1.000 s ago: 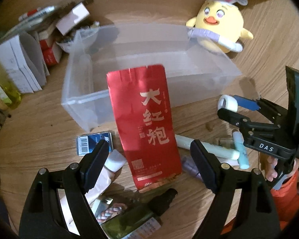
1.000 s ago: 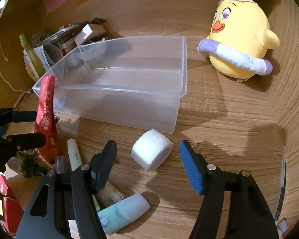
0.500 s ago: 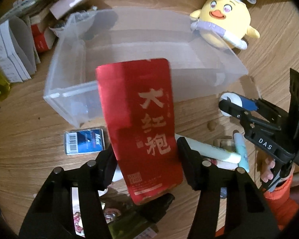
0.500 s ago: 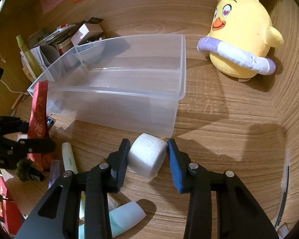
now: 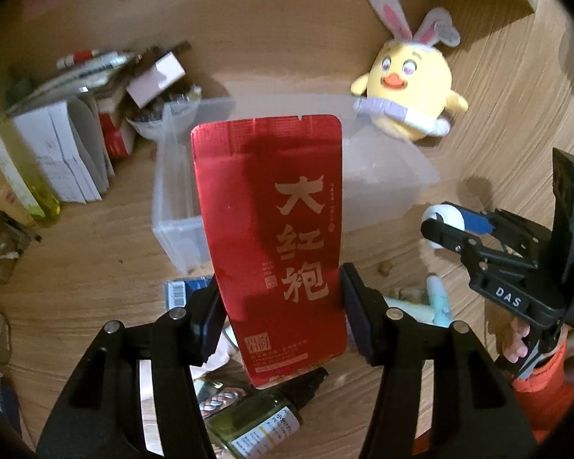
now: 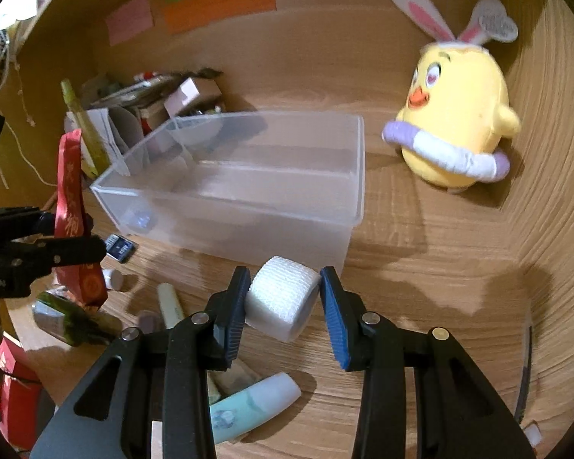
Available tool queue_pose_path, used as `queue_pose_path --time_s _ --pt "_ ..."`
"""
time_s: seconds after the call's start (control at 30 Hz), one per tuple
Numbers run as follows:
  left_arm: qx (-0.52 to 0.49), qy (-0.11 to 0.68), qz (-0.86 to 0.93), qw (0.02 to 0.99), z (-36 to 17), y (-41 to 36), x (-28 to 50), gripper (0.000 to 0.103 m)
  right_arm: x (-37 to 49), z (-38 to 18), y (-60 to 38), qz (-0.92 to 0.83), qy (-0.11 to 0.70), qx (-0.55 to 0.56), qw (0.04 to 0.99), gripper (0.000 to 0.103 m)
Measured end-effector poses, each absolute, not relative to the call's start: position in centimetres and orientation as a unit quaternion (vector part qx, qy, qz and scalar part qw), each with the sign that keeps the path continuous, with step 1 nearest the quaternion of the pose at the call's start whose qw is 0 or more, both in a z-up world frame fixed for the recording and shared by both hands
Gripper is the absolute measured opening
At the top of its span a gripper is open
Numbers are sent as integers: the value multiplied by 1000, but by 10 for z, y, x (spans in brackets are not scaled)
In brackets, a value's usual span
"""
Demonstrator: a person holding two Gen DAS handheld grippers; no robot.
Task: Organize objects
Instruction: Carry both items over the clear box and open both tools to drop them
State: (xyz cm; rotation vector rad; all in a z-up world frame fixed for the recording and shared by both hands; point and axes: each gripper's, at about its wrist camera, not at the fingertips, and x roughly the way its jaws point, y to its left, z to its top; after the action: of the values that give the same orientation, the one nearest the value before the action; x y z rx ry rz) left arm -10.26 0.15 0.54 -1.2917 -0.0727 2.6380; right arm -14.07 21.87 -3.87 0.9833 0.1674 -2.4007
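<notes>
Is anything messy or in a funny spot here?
Yes. The clear bin holds nothing I can see, while tubes and a green bottle lie scattered flat on the table in front of it.

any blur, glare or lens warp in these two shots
Left wrist view: heavy fisheye bending with dark corners, glare on the red foil packet, clutter at the left edge soft. Right wrist view: same warp, plush chick slightly blurred, white tape roll sharp, soft shadows on the wooden table.

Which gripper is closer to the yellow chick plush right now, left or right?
Right, as far as I can judge. The right gripper, shut on the white tape roll, sits nearer the yellow chick plush. The left gripper, holding the red packet, is farther along the clear bin.
</notes>
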Motion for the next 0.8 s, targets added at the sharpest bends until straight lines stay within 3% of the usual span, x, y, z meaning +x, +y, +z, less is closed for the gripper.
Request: queue_pose_path --time_s 0.8 --pt "-326 -57 941 69 73 -30 -128 56 -153 32 201 -915 33 278 291 34"
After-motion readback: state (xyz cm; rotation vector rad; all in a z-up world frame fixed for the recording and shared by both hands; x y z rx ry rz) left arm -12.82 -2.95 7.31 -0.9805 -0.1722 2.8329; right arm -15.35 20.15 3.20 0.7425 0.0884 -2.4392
